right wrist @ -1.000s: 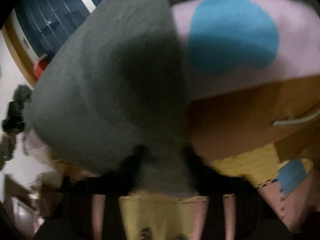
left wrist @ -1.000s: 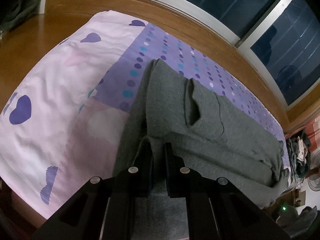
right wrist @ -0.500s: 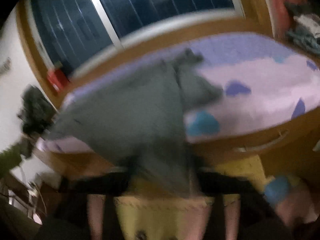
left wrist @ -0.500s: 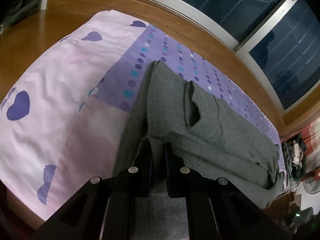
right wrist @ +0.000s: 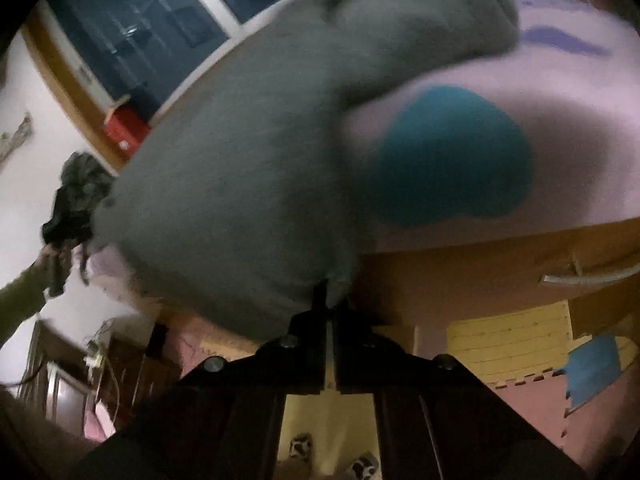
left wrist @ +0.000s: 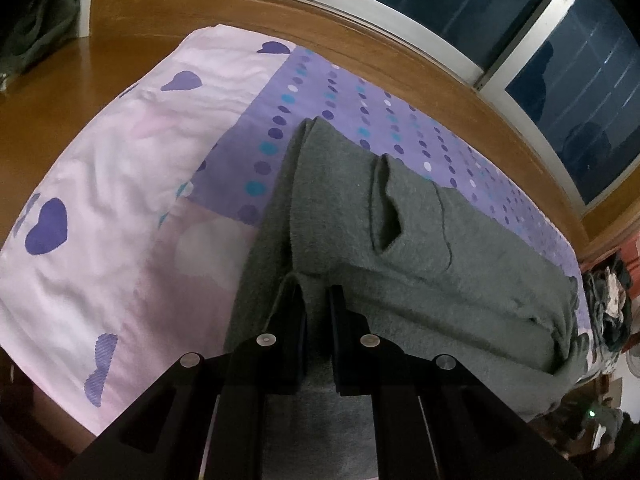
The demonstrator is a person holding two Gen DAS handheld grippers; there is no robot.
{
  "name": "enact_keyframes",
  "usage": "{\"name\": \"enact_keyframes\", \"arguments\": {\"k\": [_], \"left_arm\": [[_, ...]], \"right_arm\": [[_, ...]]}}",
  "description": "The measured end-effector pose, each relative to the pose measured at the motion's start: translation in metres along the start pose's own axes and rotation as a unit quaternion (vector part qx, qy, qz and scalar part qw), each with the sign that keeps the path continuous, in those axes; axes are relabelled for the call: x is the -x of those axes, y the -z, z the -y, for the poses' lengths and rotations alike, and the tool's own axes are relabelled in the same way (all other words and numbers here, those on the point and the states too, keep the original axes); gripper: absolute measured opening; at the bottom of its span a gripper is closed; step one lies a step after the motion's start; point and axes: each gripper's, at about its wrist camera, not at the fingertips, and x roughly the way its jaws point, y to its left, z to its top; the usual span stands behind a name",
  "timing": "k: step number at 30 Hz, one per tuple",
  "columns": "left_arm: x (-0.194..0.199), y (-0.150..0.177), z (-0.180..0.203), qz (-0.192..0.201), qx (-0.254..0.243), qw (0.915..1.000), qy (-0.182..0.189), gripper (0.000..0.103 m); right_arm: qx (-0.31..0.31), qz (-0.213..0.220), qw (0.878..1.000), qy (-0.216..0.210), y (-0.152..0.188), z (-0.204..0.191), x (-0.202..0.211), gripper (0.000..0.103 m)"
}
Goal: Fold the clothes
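A grey garment [left wrist: 400,240] with a slit pocket lies lengthwise on the bed sheet [left wrist: 120,200]. My left gripper [left wrist: 314,292] is shut on a fold of its near edge, with cloth bunched between the fingers. In the blurred right wrist view the same garment [right wrist: 240,160] hangs over the bed's front edge. There my right gripper [right wrist: 326,292] has its jaws closing tight, pinching the lowest corner of the cloth between the fingertips.
The pink and purple sheet [right wrist: 560,100] carries a big teal spot [right wrist: 452,156]. A wooden ledge [left wrist: 40,100] and dark windows [left wrist: 560,60] ring the bed. Below are a drawer handle [right wrist: 588,278] and foam floor mats [right wrist: 508,340]. Clothes are piled at the right [left wrist: 612,300].
The left gripper keeps its hold and place. The right gripper let go and pulled back from the bed with jaws wide, then came in again and shut on the garment's hanging corner.
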Motion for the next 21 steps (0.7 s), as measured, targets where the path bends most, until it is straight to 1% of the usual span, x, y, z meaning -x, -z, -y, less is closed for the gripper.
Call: {"name": "enact_keyframes", "arguments": {"k": [3, 5, 8, 9, 11, 14, 16, 19, 21], "left_arm": [[0.000, -0.001, -0.003, -0.002, 0.004, 1.0000, 0.009, 0.009], [0.000, -0.001, -0.005, -0.002, 0.005, 0.9999, 0.014, 0.009], [0.000, 0.000, -0.007, -0.003, 0.006, 0.9997, 0.022, 0.009], [0.000, -0.001, -0.008, -0.004, 0.006, 0.9997, 0.025, 0.009], [0.000, -0.001, -0.008, -0.004, 0.002, 0.9996, 0.029, 0.009], [0.000, -0.001, -0.010, -0.006, -0.003, 0.9993, 0.036, 0.009], [0.000, -0.002, -0.012, -0.008, -0.004, 0.9990, 0.043, 0.010], [0.001, -0.004, -0.007, -0.008, -0.025, 0.9991, 0.034, 0.010], [0.003, -0.003, -0.002, -0.002, -0.044, 0.9987, 0.024, 0.010]], "right_arm": [[0.028, 0.010, 0.999, -0.016, 0.003, -0.032, 0.035, 0.001], [0.041, 0.034, 0.998, -0.029, -0.011, -0.052, 0.065, 0.001], [0.064, 0.091, 0.992, -0.052, -0.049, -0.075, 0.112, 0.001], [0.065, 0.109, 0.990, -0.061, -0.062, -0.077, 0.122, 0.001], [0.059, 0.145, 0.984, -0.086, -0.099, -0.076, 0.134, 0.001], [0.047, 0.166, 0.982, -0.073, -0.158, -0.080, 0.116, 0.001], [0.030, 0.139, 0.990, -0.026, -0.188, -0.071, 0.073, 0.001], [-0.008, 0.091, 0.995, 0.049, -0.204, -0.047, 0.017, 0.001], [-0.042, 0.060, 0.992, 0.102, -0.201, -0.022, -0.015, 0.002]]}}
